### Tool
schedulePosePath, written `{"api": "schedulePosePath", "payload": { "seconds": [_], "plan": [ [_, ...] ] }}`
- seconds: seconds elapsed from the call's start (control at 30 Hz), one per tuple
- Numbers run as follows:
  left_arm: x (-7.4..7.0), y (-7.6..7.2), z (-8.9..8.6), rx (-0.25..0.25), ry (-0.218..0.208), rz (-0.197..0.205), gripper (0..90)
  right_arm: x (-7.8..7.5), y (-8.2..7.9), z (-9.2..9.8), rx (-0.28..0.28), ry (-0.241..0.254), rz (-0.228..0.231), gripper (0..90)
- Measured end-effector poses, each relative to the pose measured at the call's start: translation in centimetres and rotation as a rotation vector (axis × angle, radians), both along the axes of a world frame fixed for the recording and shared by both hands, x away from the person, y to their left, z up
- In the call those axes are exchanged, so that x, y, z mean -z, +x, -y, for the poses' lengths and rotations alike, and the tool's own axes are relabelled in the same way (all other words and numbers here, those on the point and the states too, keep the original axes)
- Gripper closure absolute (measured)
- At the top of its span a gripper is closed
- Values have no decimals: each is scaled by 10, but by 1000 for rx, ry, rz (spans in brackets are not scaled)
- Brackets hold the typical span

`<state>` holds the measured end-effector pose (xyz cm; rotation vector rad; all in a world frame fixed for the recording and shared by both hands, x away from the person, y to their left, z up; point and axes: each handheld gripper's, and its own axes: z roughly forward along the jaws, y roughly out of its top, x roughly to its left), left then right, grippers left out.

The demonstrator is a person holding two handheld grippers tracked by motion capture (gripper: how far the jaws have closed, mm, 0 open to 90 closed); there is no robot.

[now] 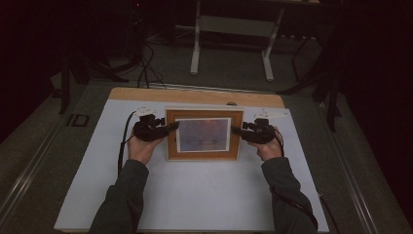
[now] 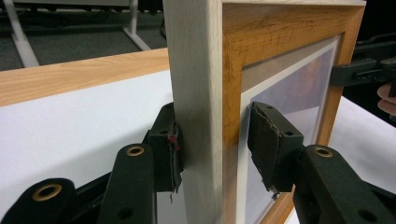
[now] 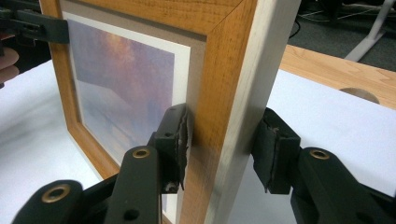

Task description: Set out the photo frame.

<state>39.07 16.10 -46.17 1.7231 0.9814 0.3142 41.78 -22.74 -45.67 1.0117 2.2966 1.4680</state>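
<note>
Both claws straddle the wooden picture frame [image 1: 204,134] holding a bluish print [image 1: 203,134].

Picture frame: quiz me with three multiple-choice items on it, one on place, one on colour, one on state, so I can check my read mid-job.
1. Where is the left hand-held gripper relative to the picture frame?
A. At its left edge, one jaw on each side
B. Above its top edge
C. Far off, near the front of the table

2. What colour is the frame's front face?
A. Black
B. Orange-brown wood
C. Blue

3. How is the frame posed?
A. Flat, face down
B. In two pieces
C. Upright, picture toward the person

Answers: 1 A, the left gripper view shows the frame's edge between its jaws. 2 B, the wood grain is plain in both gripper views. 3 C, both gripper views show it rising on edge above the table.
</note>
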Motion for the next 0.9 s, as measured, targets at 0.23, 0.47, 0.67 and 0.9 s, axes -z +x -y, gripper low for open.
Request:
{"api": "schedulePosePath", "payload": {
  "seconds": [0.23, 0.47, 0.67, 0.9],
  "plan": [
    [0, 3, 3, 5, -5, -2, 556, 0, -4, 3, 2, -3, 7, 589],
    [0, 2, 4, 2, -8, -6, 553, 0, -5, 5, -3, -8, 8, 593],
    [-1, 2, 4, -1, -10, -14, 553, 0, -4, 5, -6, -2, 4, 594],
    [-1, 1, 3, 6, -14, -33, 534, -1, -5, 6, -15, -9, 2, 566]
  ]
}}
